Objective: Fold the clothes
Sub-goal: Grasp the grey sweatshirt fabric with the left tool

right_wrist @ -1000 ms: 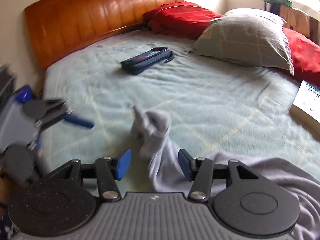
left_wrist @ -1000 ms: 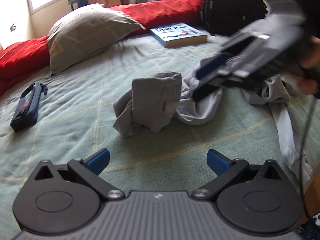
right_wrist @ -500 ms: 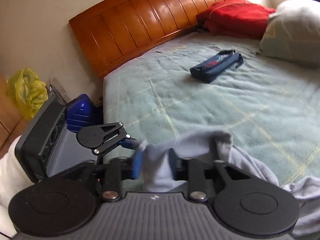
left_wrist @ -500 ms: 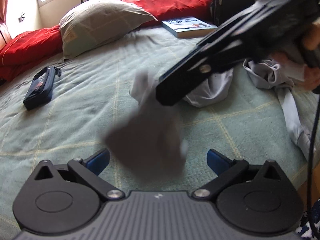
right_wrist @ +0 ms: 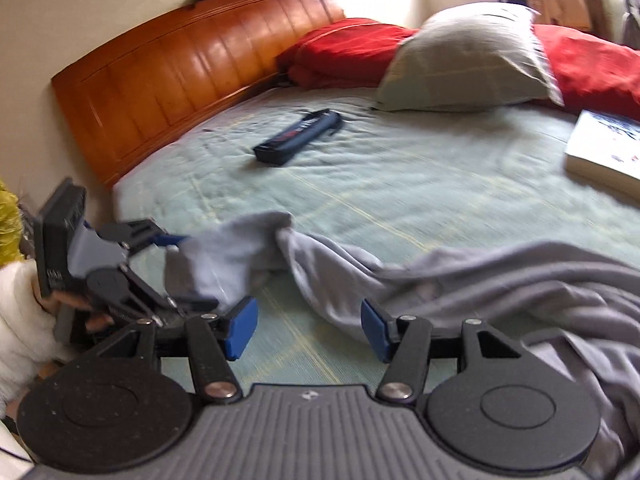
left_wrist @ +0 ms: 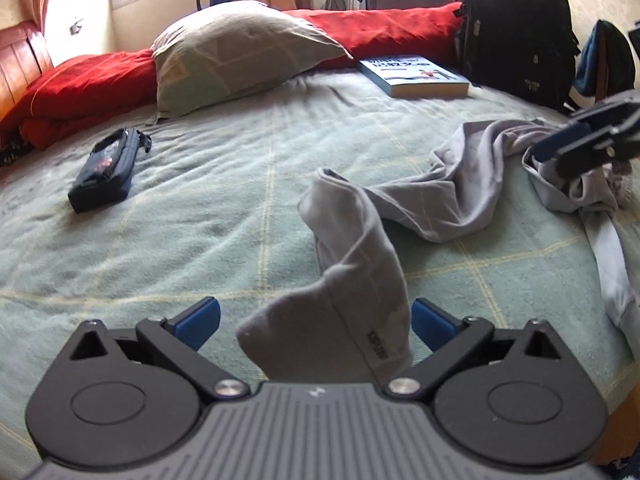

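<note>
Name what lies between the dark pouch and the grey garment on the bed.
Left wrist view: only bare green bedspread between dark pouch and grey garment.

Open green bedspread (left_wrist: 200, 232) mid-bed; blocked by pencil case (left_wrist: 106, 170), pillow (left_wrist: 240, 52), book (left_wrist: 414, 76), backpack (left_wrist: 520, 28).

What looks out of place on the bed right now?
The grey garment lies crumpled and twisted, not flat; one end is draped loosely between the open fingers of the left hand-held gripper. A book and a dark pouch also sit on the bedspread.
</note>
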{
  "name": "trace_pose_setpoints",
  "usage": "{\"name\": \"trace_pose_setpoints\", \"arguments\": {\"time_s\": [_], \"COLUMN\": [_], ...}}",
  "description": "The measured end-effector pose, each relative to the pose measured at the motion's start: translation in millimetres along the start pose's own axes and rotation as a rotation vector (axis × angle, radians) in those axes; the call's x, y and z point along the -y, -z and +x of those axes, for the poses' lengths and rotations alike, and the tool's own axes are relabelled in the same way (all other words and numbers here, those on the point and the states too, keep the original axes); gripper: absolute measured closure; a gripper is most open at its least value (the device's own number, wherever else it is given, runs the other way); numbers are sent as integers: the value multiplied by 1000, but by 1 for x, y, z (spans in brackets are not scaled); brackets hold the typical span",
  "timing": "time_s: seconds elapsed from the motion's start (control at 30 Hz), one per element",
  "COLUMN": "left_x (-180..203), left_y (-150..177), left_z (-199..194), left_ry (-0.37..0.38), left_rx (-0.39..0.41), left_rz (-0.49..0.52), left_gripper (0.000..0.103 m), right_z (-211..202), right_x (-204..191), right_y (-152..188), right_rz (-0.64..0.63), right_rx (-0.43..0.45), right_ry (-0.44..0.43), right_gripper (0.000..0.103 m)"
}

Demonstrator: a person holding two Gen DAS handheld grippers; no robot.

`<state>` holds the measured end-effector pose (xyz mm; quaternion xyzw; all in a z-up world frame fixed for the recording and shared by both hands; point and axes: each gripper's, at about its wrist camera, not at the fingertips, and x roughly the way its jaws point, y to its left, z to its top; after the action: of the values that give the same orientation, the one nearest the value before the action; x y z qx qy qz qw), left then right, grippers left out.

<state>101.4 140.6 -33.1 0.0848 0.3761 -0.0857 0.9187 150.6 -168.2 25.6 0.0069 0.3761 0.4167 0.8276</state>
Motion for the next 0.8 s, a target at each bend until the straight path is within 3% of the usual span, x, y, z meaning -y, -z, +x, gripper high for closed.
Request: {"name": "trace_pose_setpoints", "arguments": {"time_s": [0.17,0.27,0.37,0.5,0.8], "left_x": [7,13,21,21,5], "left_y": [-26,-42,-44,-31,-16], "left_z": [-17,-12,11,30,26], "left_ry": [-18,13,-6,-91,-135], "left_rx": [26,23,-55,-152,-223], "left_rz": [69,74,106,145,125], "left_gripper": [3,3,4,19,42], "right_z": [-9,-10,-11,-15,-15], "right_x": [11,14,13,11,25], "right_y": [11,12,14,19,28], "right_rz": [27,50,62,46,70], "right_rx": [17,38,51,54,54], "right_ry": [6,-11,-25,-18,-3], "right_gripper": [38,36,35,30,26]}}
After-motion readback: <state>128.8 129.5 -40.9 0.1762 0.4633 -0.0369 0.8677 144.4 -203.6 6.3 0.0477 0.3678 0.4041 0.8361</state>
